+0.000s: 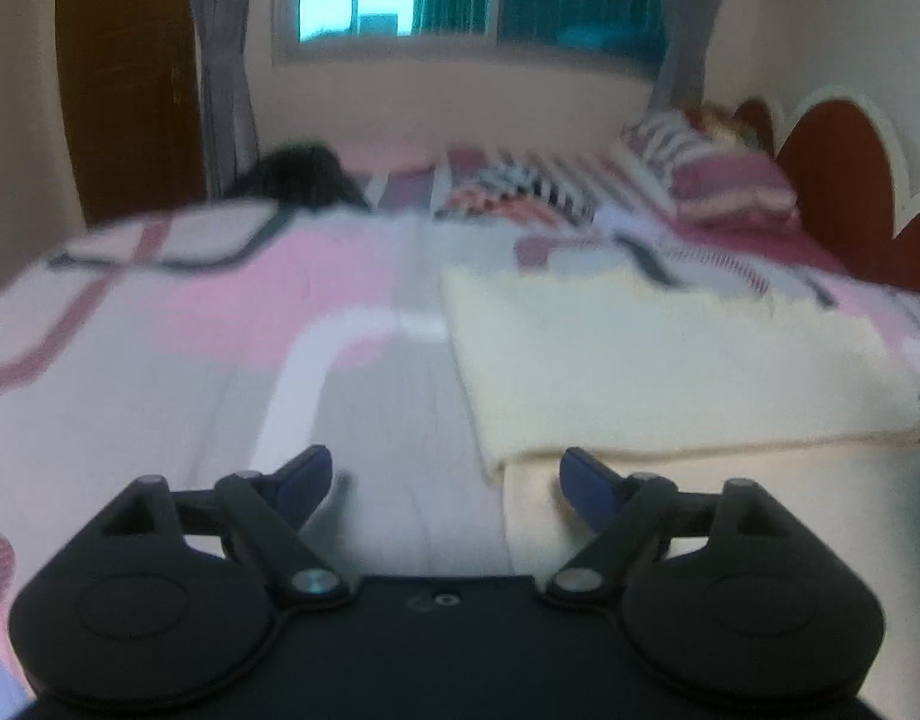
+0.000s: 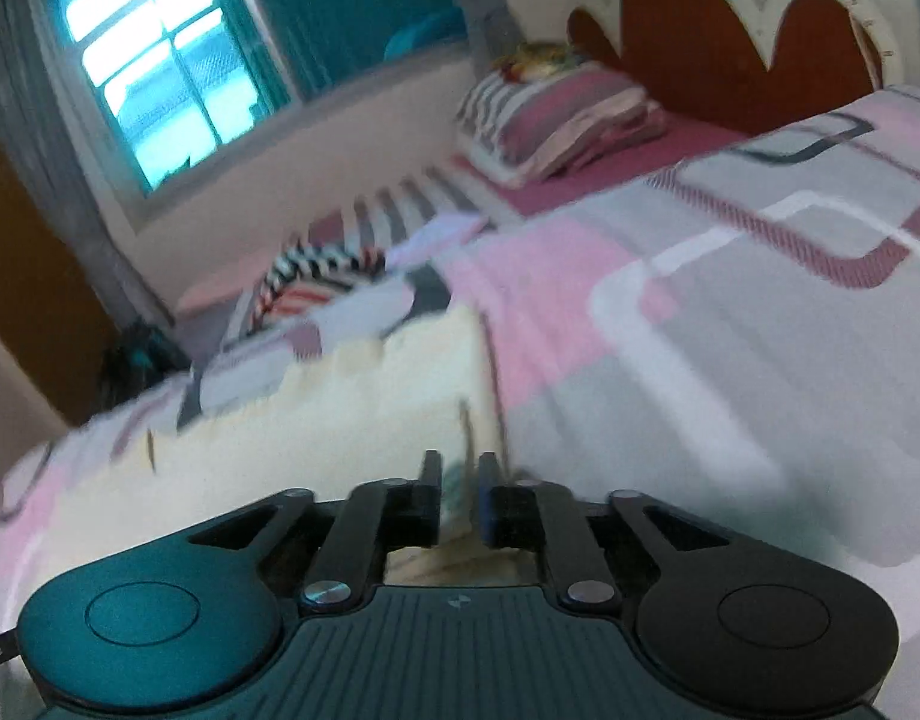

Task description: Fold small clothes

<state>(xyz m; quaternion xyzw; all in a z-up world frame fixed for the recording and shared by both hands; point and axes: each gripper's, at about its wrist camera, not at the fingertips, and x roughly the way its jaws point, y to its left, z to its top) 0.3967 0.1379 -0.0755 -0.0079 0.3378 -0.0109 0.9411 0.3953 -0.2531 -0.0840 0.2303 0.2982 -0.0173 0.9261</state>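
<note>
On the pink, grey and white patterned bedspread [image 1: 231, 324], the cream-coloured knitted garment [image 1: 670, 360] lies folded flat in front of you. Your left gripper [image 1: 444, 480] stands wide apart, nothing between its blue-tipped fingers [image 1: 306, 474], the right one over the garment's near left corner. Your right gripper [image 2: 460, 480] is parted only narrowly over the cloth's right edge; whether it pinches fabric, you cannot tell.

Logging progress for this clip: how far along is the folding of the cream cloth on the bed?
Done: the cream cloth already lies doubled on the bedspread, a folded edge showing near the left tongs. In hand: nothing. The left tongs stand wide open beside that edge, and the right tongs sit over the cloth's corner, slightly apart, not pinching. Left: probably another fold. A striped garment farther up looks unfolded.
</note>
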